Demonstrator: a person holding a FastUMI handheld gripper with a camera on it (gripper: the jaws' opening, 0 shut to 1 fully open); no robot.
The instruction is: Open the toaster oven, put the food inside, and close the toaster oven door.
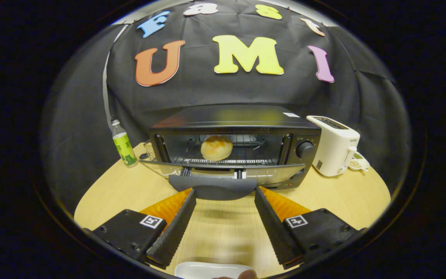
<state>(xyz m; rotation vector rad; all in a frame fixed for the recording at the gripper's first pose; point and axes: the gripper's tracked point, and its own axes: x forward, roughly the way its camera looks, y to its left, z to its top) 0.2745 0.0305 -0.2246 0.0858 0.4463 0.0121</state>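
A black toaster oven (242,120) stands on the wooden table (347,197) with its glass door (223,172) swung down flat toward me. A round golden bread roll (216,147) rests on the wire rack inside the chamber. The door's dark handle (214,188) sits just ahead of my fingertips, about level with them. My gripper (225,192) is open, its two fingers spread wide on either side of the handle, touching nothing that I can tell.
A white pop-up toaster (333,145) stands right of the oven with a small dish (358,162) beside it. A green-labelled bottle (123,144) stands to the oven's left. A white plate (207,269) lies on the table below my fingers.
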